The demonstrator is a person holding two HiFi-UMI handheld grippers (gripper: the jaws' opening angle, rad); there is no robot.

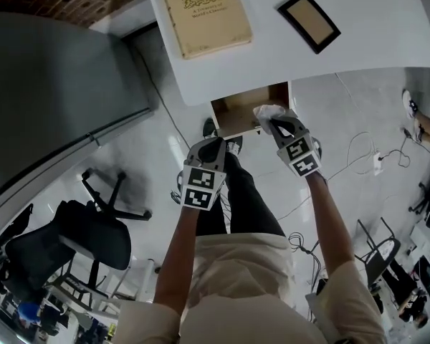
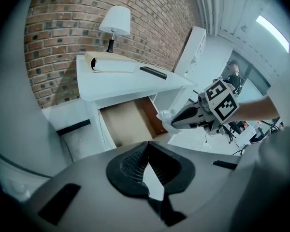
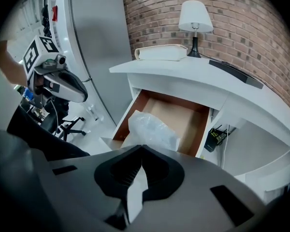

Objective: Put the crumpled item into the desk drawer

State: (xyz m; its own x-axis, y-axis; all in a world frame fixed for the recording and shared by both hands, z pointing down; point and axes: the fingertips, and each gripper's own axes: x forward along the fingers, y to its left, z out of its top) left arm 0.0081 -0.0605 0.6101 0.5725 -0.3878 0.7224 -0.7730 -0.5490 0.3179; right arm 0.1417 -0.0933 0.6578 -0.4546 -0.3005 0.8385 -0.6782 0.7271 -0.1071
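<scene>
The right gripper [image 1: 276, 125] is closed on one edge of the crumpled plastic [image 3: 152, 128], a thin whitish wad just above the front edge of the open drawer [image 3: 176, 111]. It looks light, soft and springy, and probably slippery. A bunched fold seems a safer hold than a loose flap. The left gripper [image 2: 147, 148] has its jaws together and empty, in front of the drawer.
</scene>
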